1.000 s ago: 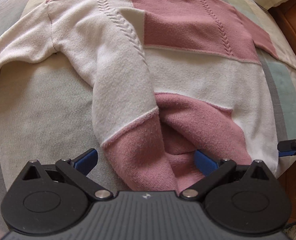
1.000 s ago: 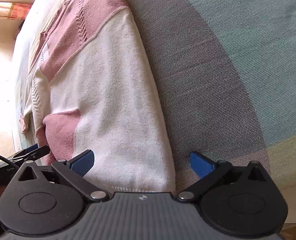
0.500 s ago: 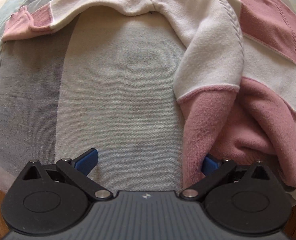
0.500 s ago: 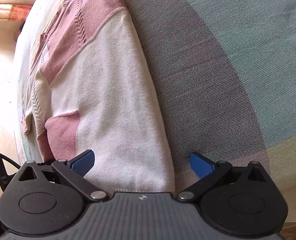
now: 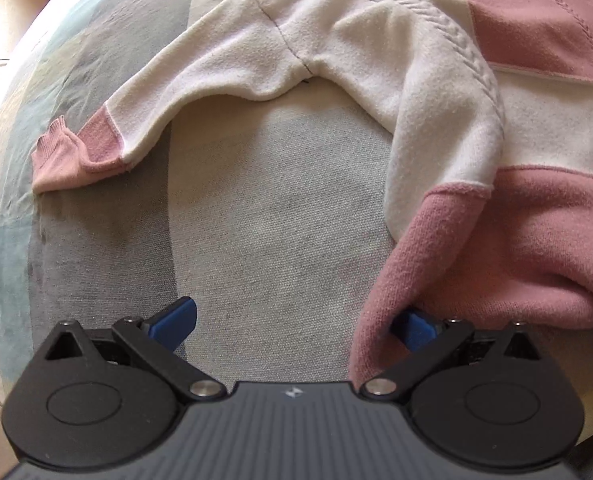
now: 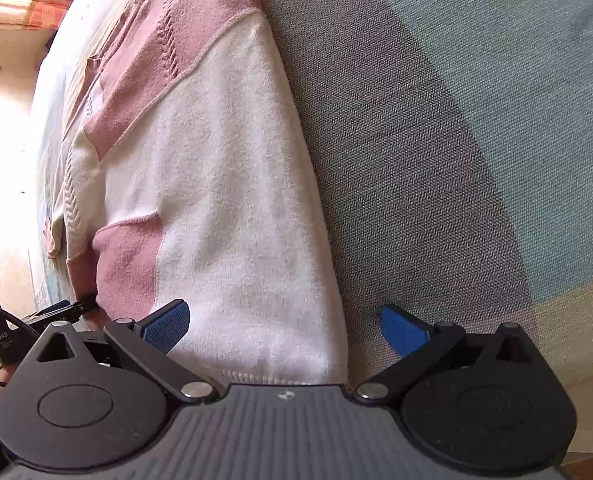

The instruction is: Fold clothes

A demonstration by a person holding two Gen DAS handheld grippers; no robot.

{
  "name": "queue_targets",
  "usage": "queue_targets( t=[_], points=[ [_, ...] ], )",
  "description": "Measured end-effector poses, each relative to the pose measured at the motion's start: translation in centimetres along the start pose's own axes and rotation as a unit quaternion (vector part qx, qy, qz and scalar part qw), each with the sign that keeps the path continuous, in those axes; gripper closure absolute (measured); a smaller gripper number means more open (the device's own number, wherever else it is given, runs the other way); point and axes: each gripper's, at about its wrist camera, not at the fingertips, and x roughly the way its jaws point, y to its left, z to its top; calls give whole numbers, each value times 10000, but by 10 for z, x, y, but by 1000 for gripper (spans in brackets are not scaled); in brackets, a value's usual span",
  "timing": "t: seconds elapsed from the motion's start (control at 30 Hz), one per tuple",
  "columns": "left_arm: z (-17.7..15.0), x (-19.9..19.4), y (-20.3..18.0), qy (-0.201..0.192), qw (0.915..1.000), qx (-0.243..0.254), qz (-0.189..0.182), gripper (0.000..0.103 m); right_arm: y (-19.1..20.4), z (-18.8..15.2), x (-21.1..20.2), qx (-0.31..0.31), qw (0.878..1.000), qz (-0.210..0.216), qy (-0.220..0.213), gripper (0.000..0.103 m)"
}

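A pink and cream knitted sweater (image 5: 436, 92) lies on the bed. Its left side is folded in over the body, and its left sleeve stretches out to a pink cuff (image 5: 76, 156). My left gripper (image 5: 294, 326) is open low over bare bedcover, its right pad (image 5: 414, 326) touching the pink lower corner of the folded part. In the right wrist view the sweater (image 6: 216, 184) runs away from me; my right gripper (image 6: 284, 326) is open astride its cream hem corner. The other gripper (image 6: 62, 308) shows at the far left.
The striped bedcover (image 5: 256, 220) in grey, teal and pale yellow bands spreads under everything, and its grey band (image 6: 416, 160) lies to the right of the sweater. A sunlit floor (image 6: 4, 208) lies beyond the bed's far side.
My left gripper swung left off the sweater's lower front, so bare cover and the outstretched sleeve now fill its view. The right gripper has hardly moved.
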Motion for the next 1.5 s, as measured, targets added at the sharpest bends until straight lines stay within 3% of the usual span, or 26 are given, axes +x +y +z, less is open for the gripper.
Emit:
queue_targets(
  t=[0.23, 0.37, 0.5, 0.63, 0.83, 1.0, 1.1, 1.2, 1.3, 1.43, 1.5],
  points=[
    [-6, 11, 16, 184, 9971, -651, -340, 0, 3, -1, 1, 28, 9999, -98, -21, 0],
    [-11, 4, 24, 255, 9922, -1122, -482, 2, -10, 0, -3, 563, 9982, 126, -148, 0],
    [-8, -21, 21, -71, 9907, -1240, -555, 2, -37, 5, -8, 1477, 9867, 655, -198, 0],
    [10, -45, 27, -647, 9838, -1451, -826, 2, -44, 14, -7, 1573, 9843, 801, 78, 0],
    [64, -34, 27, -1333, 9705, -1421, -1424, 2, -19, 20, -6, 1166, 9924, 271, 279, 0],
    [92, -11, 19, -1735, 9585, -1295, -1855, 2, 18, 22, -15, 585, 9981, -179, -58, 0],
    [103, 10, 30, -1575, 9541, -1440, -2102, 2, 47, 29, -23, 135, 9968, -668, -409, 0],
    [93, 32, 50, -982, 9527, -1668, -2344, 2, 69, 37, -26, -161, 9911, -1104, -730, 0],
    [83, 24, 84, -983, 9436, -1816, -2588, 3, 99, 42, -22, -276, 9847, -1367, -1044, 0],
    [95, 4, 148, -1667, 9378, -1864, -2409, 2, 142, 48, -2, -475, 9799, -1450, -1285, 0],
    [106, 10, 174, -1772, 9439, -1808, -2123, 2, 163, 52, 12, -609, 9783, -1487, -1306, 0]
  ],
)
